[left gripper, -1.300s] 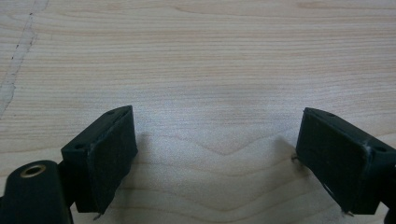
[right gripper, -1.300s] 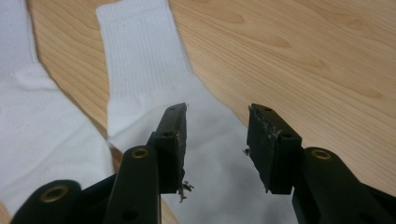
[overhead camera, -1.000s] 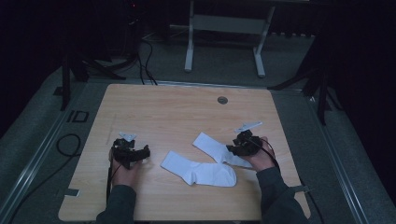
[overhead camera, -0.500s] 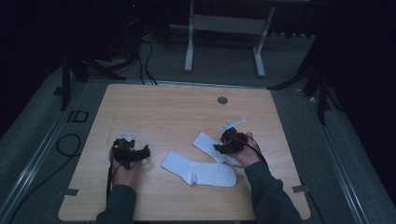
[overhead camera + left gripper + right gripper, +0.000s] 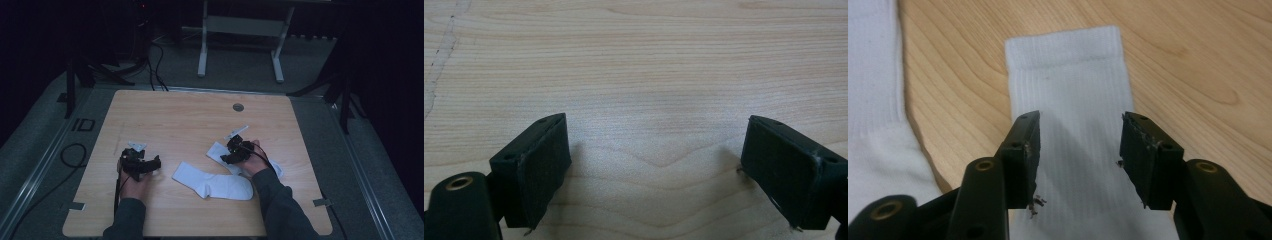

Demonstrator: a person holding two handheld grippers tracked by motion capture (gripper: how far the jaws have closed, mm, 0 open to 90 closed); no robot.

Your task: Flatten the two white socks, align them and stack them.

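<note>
Right gripper view: right gripper (image 5: 1080,150) jaws spread, just been opening, straddling a sock (image 5: 1073,100) with nothing pinched; its ribbed cuff pointed away. Two white socks counted; second sock (image 5: 212,181) lay mid-table (image 5: 175,120) in high view. Left gripper (image 5: 656,165) jaws spread over bare wood, well apart from socks.

From up high, the far sock (image 5: 220,151) is partly covered by the right hand-held gripper (image 5: 231,156) and the hand holding it, so its toe end can't be made out. In the right gripper view, the other sock (image 5: 873,125) is cut off by the left edge. The room beyond the surface (image 5: 190,120) is too dark to read.
</note>
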